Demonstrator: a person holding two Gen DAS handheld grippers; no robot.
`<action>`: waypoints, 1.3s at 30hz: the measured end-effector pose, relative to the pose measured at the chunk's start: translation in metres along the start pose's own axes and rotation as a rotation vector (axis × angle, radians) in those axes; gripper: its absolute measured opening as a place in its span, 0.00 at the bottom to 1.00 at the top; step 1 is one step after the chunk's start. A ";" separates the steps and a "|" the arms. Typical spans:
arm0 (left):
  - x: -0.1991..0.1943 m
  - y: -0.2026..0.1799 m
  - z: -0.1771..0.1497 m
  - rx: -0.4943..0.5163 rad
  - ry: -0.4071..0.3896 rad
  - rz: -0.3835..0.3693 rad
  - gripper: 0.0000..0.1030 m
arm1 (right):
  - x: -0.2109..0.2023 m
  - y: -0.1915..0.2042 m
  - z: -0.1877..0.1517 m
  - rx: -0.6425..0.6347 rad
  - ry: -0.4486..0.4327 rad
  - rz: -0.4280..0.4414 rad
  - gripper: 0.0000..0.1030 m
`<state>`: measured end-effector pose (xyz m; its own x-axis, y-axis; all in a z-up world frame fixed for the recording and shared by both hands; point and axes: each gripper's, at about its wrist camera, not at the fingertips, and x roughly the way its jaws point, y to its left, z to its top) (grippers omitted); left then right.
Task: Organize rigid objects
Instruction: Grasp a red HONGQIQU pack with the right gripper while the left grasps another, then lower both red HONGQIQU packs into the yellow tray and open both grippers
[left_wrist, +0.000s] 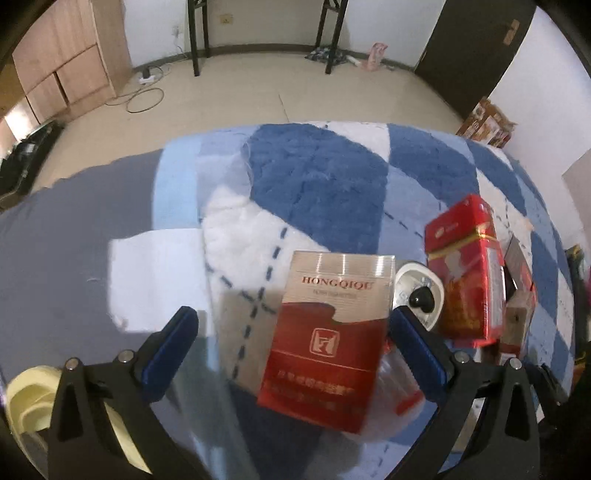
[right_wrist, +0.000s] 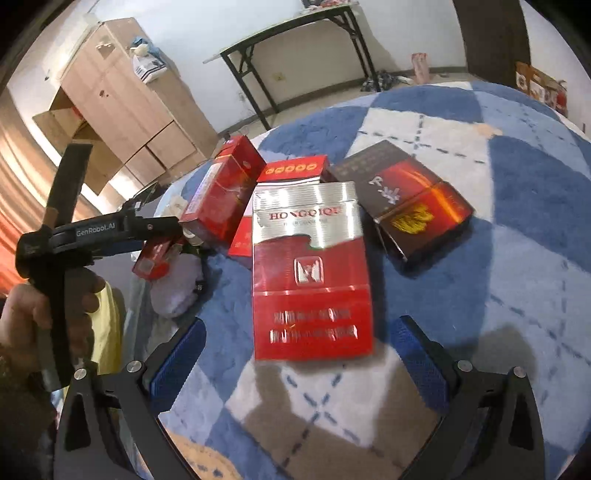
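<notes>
Lower print on the silver-and-red HONGQIQU cigarette pack (left_wrist: 325, 332) is smeared by motion in both views; unreadable. White round object with a black knob (left_wrist: 419, 295): largely hidden behind that pack and a blue finger pad, identity unclear. Small red box (right_wrist: 155, 258) beside the left gripper's black body (right_wrist: 110, 230): blurred, label illegible. Pale yellow rounded item (left_wrist: 26, 398): cut by the frame edge and by the black finger frame. Person's hand (right_wrist: 33, 317): partly out of frame.
</notes>
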<state>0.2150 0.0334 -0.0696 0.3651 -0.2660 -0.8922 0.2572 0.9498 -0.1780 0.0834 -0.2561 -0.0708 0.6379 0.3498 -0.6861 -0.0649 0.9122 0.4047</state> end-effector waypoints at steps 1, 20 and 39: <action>0.000 0.003 0.000 -0.028 -0.008 -0.033 1.00 | 0.006 -0.002 0.003 -0.016 -0.015 -0.005 0.95; -0.185 0.038 -0.075 -0.113 -0.247 0.156 0.58 | -0.071 0.070 -0.005 -0.287 -0.070 0.129 0.53; -0.117 0.176 -0.219 -0.130 0.118 0.164 0.57 | 0.082 0.341 -0.034 -0.898 0.340 0.234 0.53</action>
<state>0.0215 0.2676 -0.0870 0.2835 -0.0928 -0.9545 0.0834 0.9939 -0.0719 0.0875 0.0907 -0.0093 0.2897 0.4560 -0.8415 -0.8092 0.5862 0.0391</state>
